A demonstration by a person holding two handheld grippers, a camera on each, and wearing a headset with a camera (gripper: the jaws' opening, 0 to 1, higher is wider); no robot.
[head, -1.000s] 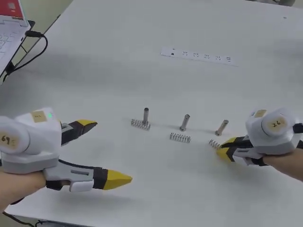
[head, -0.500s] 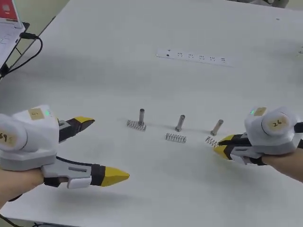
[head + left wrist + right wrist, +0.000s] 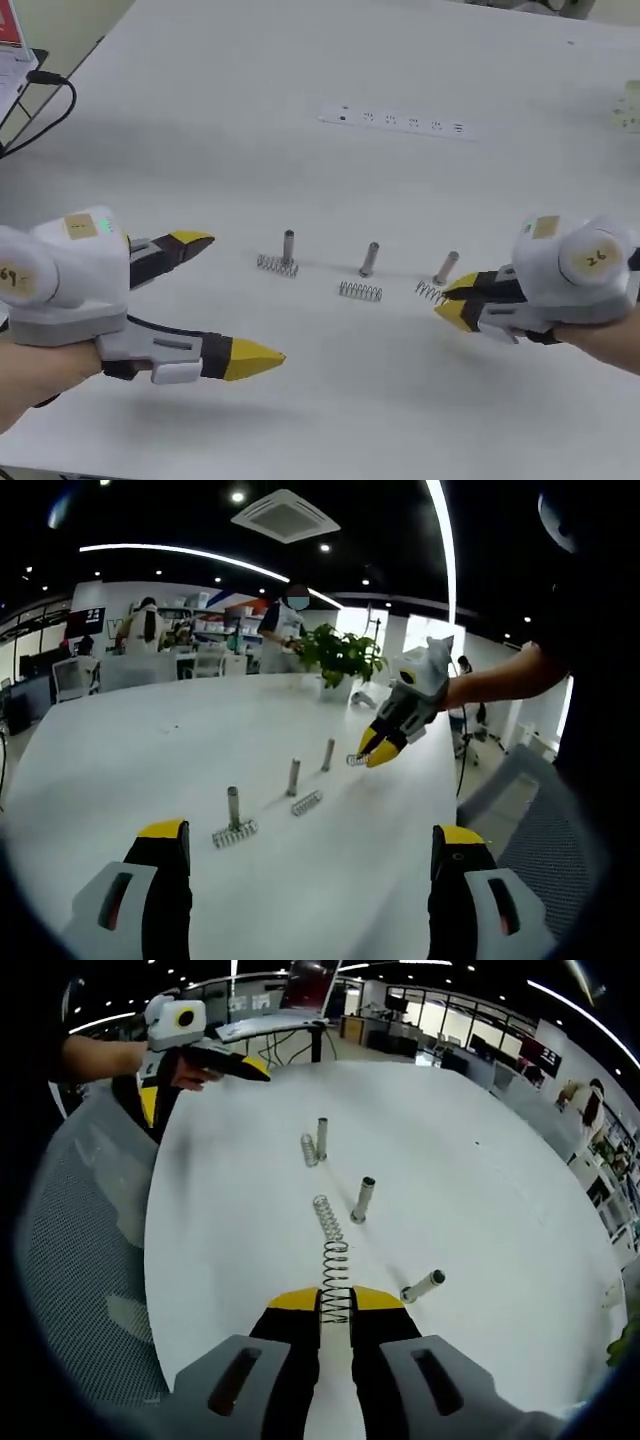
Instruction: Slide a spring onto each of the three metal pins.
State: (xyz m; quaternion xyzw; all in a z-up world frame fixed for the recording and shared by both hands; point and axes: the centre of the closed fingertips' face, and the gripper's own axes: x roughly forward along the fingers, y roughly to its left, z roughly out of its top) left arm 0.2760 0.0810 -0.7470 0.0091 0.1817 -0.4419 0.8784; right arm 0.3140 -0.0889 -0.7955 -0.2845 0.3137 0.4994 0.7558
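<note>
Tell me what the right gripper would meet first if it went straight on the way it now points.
Probably the loose spring lying ahead on the table, beside the middle pin. The right gripper, shut on the right-hand spring, points almost at it; depth is hard to judge.

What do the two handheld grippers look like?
Both the left gripper and the right gripper have rounded white housings, black jaws with yellow tips and a tan sticker on top. Handwritten numbers: 69 on the left, 26 on the right.
</note>
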